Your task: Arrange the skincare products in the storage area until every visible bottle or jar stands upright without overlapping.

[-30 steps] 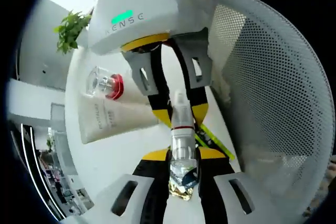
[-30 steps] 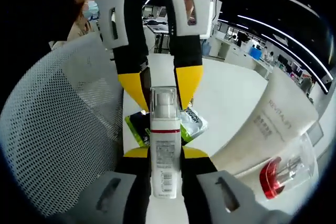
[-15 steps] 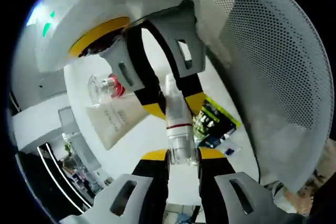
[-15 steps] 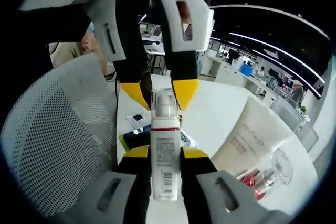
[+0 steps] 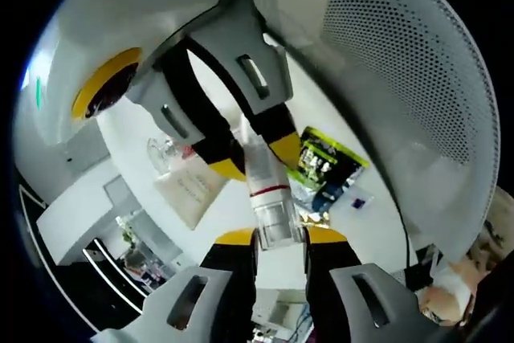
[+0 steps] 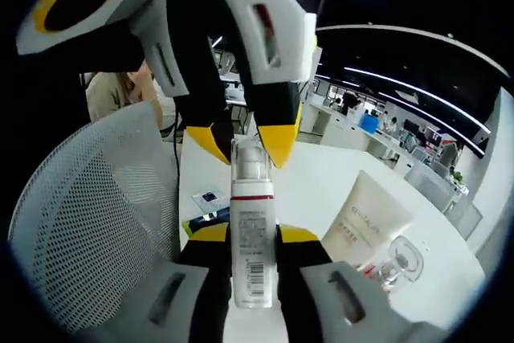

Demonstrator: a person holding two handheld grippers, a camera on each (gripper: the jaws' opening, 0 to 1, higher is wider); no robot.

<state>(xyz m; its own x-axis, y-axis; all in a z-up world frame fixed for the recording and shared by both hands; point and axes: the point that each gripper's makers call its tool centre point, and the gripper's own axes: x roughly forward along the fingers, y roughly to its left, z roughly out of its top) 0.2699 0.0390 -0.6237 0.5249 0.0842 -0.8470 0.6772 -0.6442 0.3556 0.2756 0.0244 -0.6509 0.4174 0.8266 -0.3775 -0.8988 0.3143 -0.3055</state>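
A white pump bottle point(image 6: 253, 255) with a red band and a clear cap is held between both grippers, lifted off the white table point(image 6: 313, 190). My right gripper point(image 6: 253, 234) is shut on its labelled body. My left gripper point(image 5: 279, 234) is shut on the clear cap end point(image 5: 277, 222). Facing me in the right gripper view, the left gripper point(image 6: 245, 140) has its yellow tips on either side of the cap. The right gripper point(image 5: 253, 157) reaches in from above in the left gripper view. A white tube point(image 6: 365, 222) and a glass bottle with a red cap point(image 6: 393, 259) lie on the table.
A white mesh basket point(image 5: 401, 78) curves along one side of the table, also the mesh basket point(image 6: 88, 222). A green and black sachet point(image 5: 325, 162) and a small card point(image 5: 359, 201) lie beside it. A person point(image 6: 112, 94) sits behind the basket.
Both grippers have risen together with the bottle still held. The tube, glass bottle and sachet now look smaller and farther below, and the views have tilted.
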